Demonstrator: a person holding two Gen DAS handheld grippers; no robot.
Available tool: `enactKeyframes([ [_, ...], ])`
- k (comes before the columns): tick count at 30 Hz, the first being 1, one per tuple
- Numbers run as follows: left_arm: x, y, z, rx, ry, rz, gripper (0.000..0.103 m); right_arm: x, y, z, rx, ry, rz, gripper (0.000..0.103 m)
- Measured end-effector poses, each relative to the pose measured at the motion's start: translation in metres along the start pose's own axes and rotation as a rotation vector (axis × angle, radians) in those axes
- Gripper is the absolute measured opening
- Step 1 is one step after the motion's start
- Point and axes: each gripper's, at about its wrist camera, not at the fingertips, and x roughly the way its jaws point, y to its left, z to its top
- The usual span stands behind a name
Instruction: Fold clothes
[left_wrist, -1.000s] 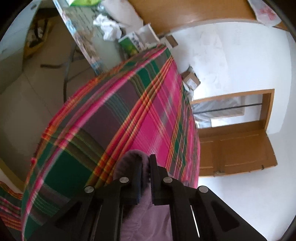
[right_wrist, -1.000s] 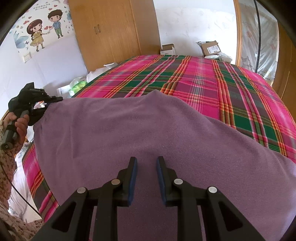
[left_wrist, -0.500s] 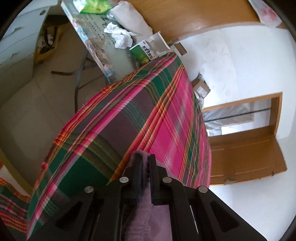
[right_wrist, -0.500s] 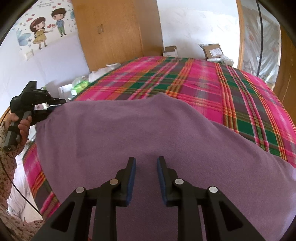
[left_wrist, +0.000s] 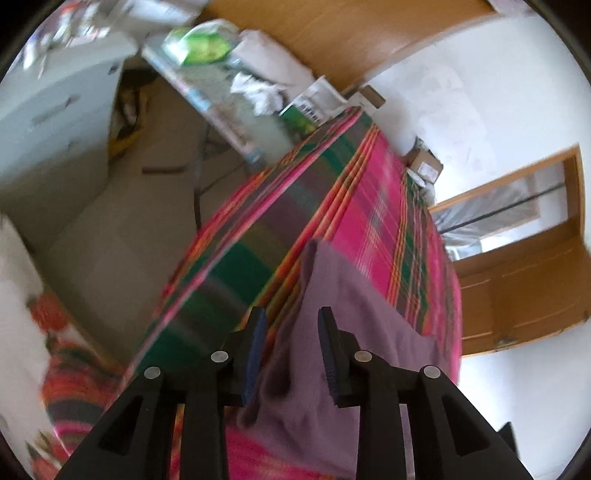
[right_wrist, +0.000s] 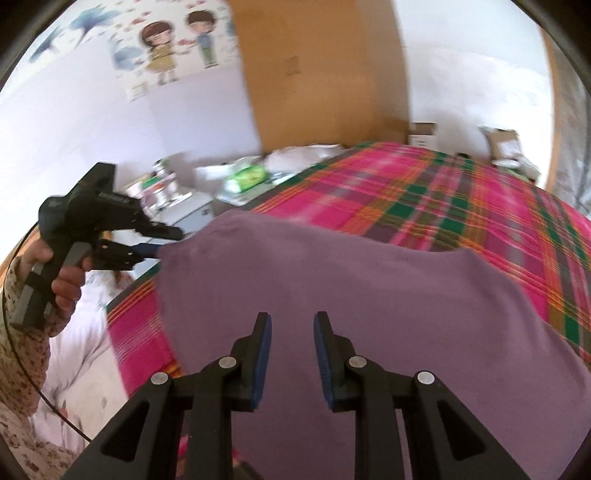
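At the bottom of the left wrist view, the left gripper (left_wrist: 291, 332) stands with its jaws parted; they have just been opening, and the edge of the purple garment (left_wrist: 343, 332) lies loose in the gap, with neither blue pad pressing on it. The cloth runs up from there to a folded corner near the middle of the frame, resting on the bed's plaid cover (left_wrist: 373, 206).

At the bottom of the right wrist view, the right gripper (right_wrist: 291, 332) is narrowly open above the purple garment (right_wrist: 332, 280); nothing is pinched between its pads. The garment spreads flat across the lower and middle frame on the plaid cover (right_wrist: 443, 192). At the left edge a hand (right_wrist: 66, 280) with a patterned sleeve holds the left gripper (right_wrist: 166, 242), its tips just at the garment's left corner.

Farther up are a cluttered desk (right_wrist: 236, 184), a wooden wardrobe (right_wrist: 317, 74), cardboard boxes (right_wrist: 423, 134), and cartoon wall stickers (right_wrist: 177, 40).
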Motion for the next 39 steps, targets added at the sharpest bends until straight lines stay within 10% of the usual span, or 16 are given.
enactKeyframes([
  [8,-0.002,0.022,-0.025,-0.154,0.036,-0.107,0.030,0.023,0.034,-0.010,-0.079,0.075,0.082,0.024],
  [39,0.000,0.024,-0.030,-0.068,-0.041,-0.068,0.013,0.040,0.058,-0.017,-0.180,0.118,0.101,0.034],
])
